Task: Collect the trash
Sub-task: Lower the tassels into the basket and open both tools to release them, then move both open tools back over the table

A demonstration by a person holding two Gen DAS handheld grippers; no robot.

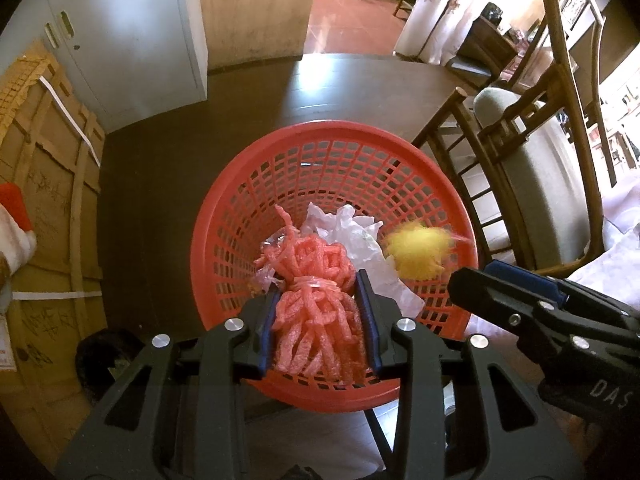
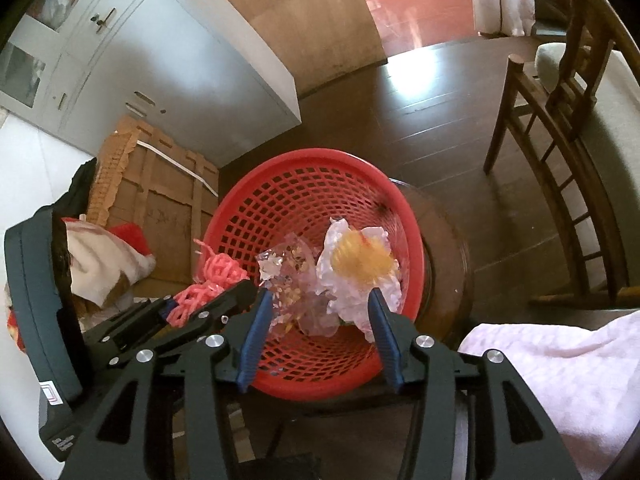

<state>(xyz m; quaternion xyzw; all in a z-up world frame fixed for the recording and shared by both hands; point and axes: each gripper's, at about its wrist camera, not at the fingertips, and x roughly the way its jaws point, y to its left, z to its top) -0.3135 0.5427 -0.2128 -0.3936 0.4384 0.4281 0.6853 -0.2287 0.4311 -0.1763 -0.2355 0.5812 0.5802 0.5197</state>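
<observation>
Both grippers point steeply down over the red basket (image 1: 332, 200): left gripper (image 1: 320, 316) pinching pink foam netting (image 1: 316, 320), right gripper (image 2: 320, 320) with jaws apart, empty.

Open basket (image 1: 336, 136) mouth (chair (image 1: 520, 168) alongside)

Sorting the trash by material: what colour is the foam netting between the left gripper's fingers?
Pink foam netting; it shows best in the left wrist view.
</observation>
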